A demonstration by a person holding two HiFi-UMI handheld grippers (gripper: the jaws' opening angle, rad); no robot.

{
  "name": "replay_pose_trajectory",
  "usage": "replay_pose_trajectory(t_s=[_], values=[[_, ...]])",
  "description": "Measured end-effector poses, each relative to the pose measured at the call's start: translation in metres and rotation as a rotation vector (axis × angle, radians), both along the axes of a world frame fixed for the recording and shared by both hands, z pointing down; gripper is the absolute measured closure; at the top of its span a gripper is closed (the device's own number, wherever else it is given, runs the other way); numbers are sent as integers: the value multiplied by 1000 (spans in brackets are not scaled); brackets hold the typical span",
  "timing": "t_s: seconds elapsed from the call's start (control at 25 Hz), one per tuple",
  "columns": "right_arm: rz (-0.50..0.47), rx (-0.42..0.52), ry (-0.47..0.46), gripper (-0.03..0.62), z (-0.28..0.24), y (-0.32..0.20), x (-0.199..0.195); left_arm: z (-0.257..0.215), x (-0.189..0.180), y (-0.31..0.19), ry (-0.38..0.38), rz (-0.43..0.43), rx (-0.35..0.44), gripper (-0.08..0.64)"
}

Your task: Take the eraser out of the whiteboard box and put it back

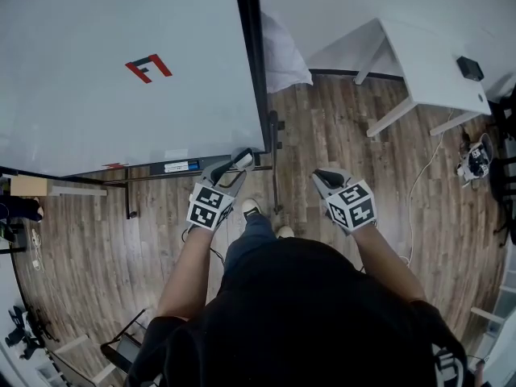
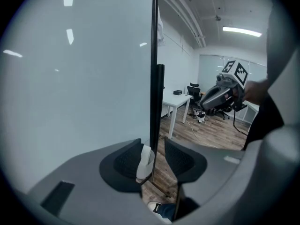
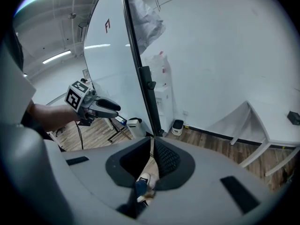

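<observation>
My left gripper (image 1: 236,166) sits just left of centre in the head view, its tips at the lower right corner of the whiteboard (image 1: 121,71), where the black frame edge (image 1: 251,63) comes down to the tray (image 1: 161,169) along the board's bottom. In the left gripper view its jaws stand apart, with the frame edge running up between them. A small white piece (image 2: 145,162) lies against the left-hand jaw, and I cannot tell whether that is the eraser. No other view shows me the eraser. My right gripper (image 1: 329,179) hangs right of centre over the wooden floor (image 1: 339,127), well apart from the board. Its jaws are drawn together to a thin slit with nothing between them, only the floor and my shoe (image 1: 251,209) beyond. A white desk (image 1: 435,63) stands at upper right.
</observation>
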State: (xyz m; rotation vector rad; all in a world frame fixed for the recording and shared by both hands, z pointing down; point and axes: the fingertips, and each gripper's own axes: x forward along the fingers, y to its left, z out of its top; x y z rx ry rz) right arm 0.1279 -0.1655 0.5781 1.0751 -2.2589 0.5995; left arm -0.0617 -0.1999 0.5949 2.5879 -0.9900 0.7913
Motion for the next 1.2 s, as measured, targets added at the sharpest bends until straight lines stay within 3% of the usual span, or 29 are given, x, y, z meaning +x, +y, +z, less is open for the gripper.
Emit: replay_pose_trajectory(t_s=[0.64,1.2], values=[[10,-61,-4,571,20,-18,-15,40,10,-26,-19,74,-87,380],[16,-95,6,571,31,-21,-18,75,11,-38,-107,123,-118,350]])
